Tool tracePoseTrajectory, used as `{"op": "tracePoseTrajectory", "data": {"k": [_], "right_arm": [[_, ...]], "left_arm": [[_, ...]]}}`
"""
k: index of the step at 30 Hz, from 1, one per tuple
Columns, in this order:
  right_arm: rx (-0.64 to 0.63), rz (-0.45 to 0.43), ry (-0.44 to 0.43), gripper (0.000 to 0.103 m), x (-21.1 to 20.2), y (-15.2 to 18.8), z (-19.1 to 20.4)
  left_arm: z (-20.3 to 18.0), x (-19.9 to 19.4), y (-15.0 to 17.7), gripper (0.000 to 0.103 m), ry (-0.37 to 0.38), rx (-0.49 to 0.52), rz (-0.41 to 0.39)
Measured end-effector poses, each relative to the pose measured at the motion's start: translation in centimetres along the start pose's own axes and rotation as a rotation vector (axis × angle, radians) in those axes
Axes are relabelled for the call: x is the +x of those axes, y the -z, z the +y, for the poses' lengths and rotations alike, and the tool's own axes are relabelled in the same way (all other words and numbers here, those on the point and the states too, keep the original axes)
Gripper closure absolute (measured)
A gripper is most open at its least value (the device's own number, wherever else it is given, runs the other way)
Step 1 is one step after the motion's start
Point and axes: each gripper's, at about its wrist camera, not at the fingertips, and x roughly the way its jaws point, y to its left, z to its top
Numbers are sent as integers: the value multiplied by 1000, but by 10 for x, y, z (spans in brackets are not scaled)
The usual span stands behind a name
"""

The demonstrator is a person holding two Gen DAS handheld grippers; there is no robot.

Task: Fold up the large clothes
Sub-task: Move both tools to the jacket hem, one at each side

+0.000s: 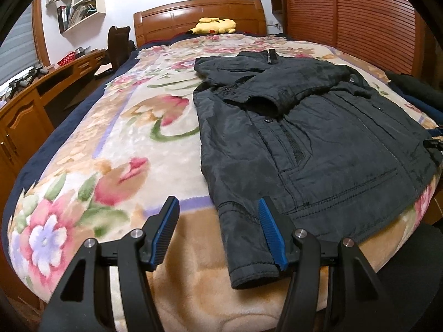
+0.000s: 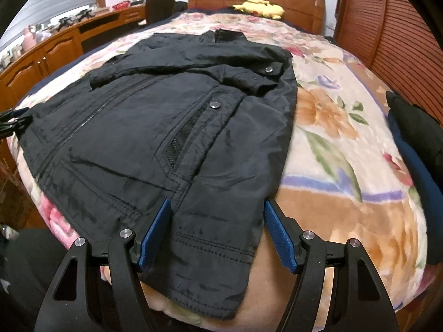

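Note:
A black jacket (image 1: 318, 138) lies flat on a floral blanket (image 1: 124, 144) on the bed, collar toward the headboard, both sleeves folded across its chest. My left gripper (image 1: 218, 207) is open and empty, just above the jacket's near left hem corner, its right finger over the fabric. In the right wrist view the jacket (image 2: 155, 121) fills the middle. My right gripper (image 2: 217, 207) is open and empty, straddling the jacket's near right hem corner. The left gripper's tip (image 2: 12, 123) shows at the left edge there; the right gripper's tip (image 1: 434, 141) shows at the right edge of the left view.
A yellow plush toy (image 1: 214, 26) lies by the wooden headboard (image 1: 199, 13). A wooden desk (image 1: 33, 105) and chair (image 1: 117, 44) run along the left of the bed. Dark folded clothes (image 2: 415, 144) sit at the bed's right edge, by slatted wardrobe doors (image 1: 346, 13).

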Motion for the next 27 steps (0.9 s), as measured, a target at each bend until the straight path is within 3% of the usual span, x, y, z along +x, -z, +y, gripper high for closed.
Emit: {"op": "tracePoseTrajectory", "data": {"k": [8, 17, 27], "right_arm": [[75, 17, 3, 32, -6, 8, -5], [87, 49, 4, 32, -8, 17, 7], [80, 58, 26, 32, -5, 23, 11]], "left_arm": [[5, -5, 10, 47, 37, -25, -46], [1, -14, 19, 61, 79, -9, -68], [3, -13, 20, 64, 98, -28, -71]]}}
